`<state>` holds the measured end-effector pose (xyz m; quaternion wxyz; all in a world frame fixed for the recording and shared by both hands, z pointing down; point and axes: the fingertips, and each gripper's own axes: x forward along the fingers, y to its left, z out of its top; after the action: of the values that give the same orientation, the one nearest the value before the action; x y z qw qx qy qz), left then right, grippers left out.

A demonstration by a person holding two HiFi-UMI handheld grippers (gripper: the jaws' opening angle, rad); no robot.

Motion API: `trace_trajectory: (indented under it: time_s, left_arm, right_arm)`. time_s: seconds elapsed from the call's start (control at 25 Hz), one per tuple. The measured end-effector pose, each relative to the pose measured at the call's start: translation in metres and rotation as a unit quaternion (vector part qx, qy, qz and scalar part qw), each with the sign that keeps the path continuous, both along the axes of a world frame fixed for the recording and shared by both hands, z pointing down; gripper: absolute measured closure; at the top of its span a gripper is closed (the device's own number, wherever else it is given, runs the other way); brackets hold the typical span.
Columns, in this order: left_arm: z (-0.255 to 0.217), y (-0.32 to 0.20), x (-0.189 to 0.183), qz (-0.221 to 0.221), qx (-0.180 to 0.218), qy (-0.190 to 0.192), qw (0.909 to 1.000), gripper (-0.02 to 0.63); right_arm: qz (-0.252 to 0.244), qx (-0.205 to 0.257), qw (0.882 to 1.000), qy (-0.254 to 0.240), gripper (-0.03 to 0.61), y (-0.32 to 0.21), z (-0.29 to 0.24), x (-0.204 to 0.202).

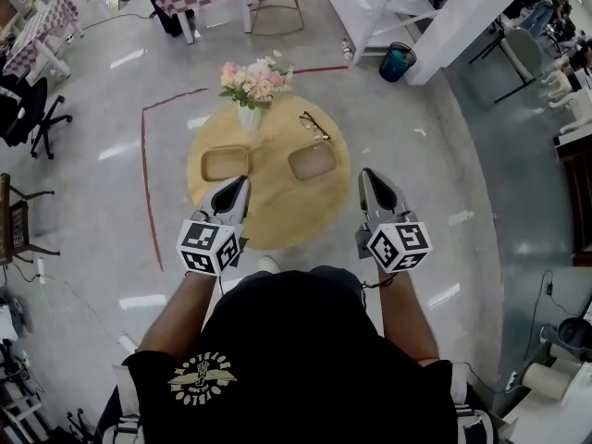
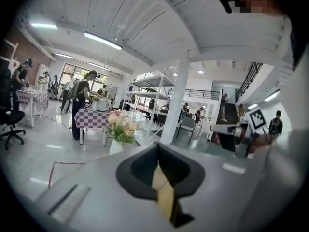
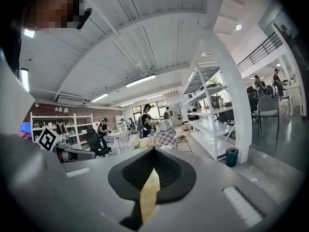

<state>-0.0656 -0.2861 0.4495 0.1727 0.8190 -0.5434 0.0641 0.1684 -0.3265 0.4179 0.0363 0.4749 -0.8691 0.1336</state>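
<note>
**A:** Wooden trays, two of them, lie side by side on the round worktop (image 1: 268, 222) in front of you: the left tray (image 1: 225, 163) and the right tray (image 1: 312, 161), a little apart.

**B:** Where is my left gripper?

**A:** Your left gripper (image 1: 240, 185) is over the near left part of the worktop. Its tip points at the near edge of the left tray and does not touch it. The left gripper view shows its fingers (image 2: 145, 166) pressed together with nothing between them.

**B:** And the right one?

**A:** Your right gripper (image 1: 368, 176) is at the worktop's right rim, just beside the right tray and clear of it. Its fingers (image 3: 169, 170) are also pressed together and hold nothing.

**B:** What else is there?

**A:** A vase of flowers (image 1: 253, 86) stands at the far edge, behind the left tray. A pair of glasses (image 1: 314, 125) lies behind the right tray. A red line (image 1: 145, 174) runs along the floor (image 1: 111, 211) to your left.
</note>
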Motion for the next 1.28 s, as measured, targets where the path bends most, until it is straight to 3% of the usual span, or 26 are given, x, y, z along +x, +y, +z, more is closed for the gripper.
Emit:
trace_trajectory:
  time_s: [0.28, 0.56, 1.0, 1.28]
  left_arm:
    - [0.009, -0.002, -0.004, 0.013, -0.010, -0.011, 0.9998, 0.612]
    - [0.026, -0.011, 0.001, -0.001, -0.039, -0.014, 0.9991, 0.612]
    - [0.068, -0.053, 0.020, -0.065, -0.120, -0.008, 0.9906, 0.612]
    - [0.116, -0.083, 0.043, -0.096, -0.163, 0.013, 0.9819, 0.612]
  right_arm:
    - [0.000, 0.010, 1.000, 0.018, 0.578, -0.008, -0.008, 0.002]
    - [-0.023, -0.010, 1.000, -0.001, 0.578, -0.032, 0.010, 0.001]
    - [-0.099, -0.051, 0.994, -0.006, 0.578, -0.120, 0.047, -0.003]
    - [-0.145, -0.104, 0.984, 0.022, 0.577, -0.155, 0.091, 0.003]
